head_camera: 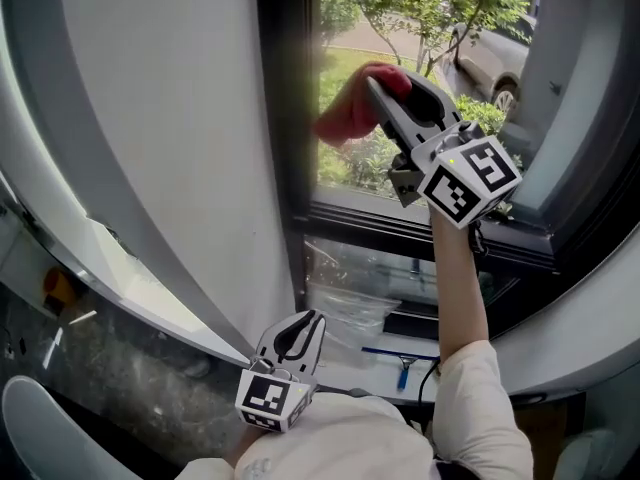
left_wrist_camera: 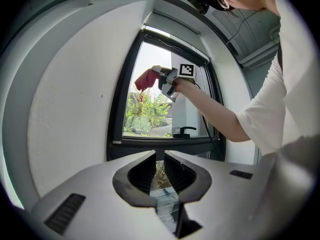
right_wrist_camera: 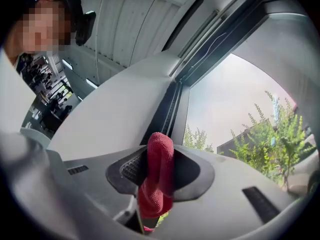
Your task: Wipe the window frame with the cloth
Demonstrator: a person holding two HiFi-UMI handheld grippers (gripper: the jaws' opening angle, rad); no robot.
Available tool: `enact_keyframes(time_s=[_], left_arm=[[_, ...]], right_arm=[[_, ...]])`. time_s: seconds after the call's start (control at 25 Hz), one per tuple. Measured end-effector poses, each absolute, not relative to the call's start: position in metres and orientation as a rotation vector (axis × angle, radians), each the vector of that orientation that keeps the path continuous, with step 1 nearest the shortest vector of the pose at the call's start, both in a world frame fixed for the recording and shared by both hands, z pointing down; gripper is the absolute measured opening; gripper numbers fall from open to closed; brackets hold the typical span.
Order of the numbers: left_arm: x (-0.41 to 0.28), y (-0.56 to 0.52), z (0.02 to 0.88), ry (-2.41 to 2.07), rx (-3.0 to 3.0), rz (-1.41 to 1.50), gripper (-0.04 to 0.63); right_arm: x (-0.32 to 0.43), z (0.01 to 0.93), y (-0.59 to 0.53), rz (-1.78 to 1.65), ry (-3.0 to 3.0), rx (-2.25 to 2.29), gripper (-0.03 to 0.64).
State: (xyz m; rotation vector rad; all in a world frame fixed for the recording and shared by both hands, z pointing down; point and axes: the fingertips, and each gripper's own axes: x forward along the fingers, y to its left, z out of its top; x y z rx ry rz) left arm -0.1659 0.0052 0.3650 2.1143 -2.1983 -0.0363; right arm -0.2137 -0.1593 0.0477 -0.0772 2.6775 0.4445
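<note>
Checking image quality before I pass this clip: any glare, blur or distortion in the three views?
Head view: backlit, glare bleeding over the window frame, cloth soft. Left gripper view: fisheye bend, sky blown out. Right gripper view: fisheye too, cloth sharp in the right gripper.

We see the cloth (head_camera: 345, 113), a red terry rag, bunched into a thick wad and pinched between the jaws of the right gripper (head_camera: 380, 88), just above the centre of the head view. Its loose end spreads to the left, in front of the glass (head_camera: 350, 163) and close beside the frame's upright; we cannot tell whether it touches. The frame (head_camera: 283, 118) is black. One upright runs down the middle of the picture and meets a horizontal rail at centre right.
</note>
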Motion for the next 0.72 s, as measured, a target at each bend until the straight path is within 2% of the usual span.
enact_keyframes(time_s=[0.2,0.72], left_arm=[[-0.168,0.007,0.367,-2.202,2.092,-0.04,0.055],[-0.17,0.002,0.371,-2.179,2.088,-0.051,0.055]], right_arm=[[-0.244,0.008,-0.174,0.611,2.669,-0.096,0.126],[-0.304,-0.021,-0.172,0.597,2.691,-0.019,0.124]])
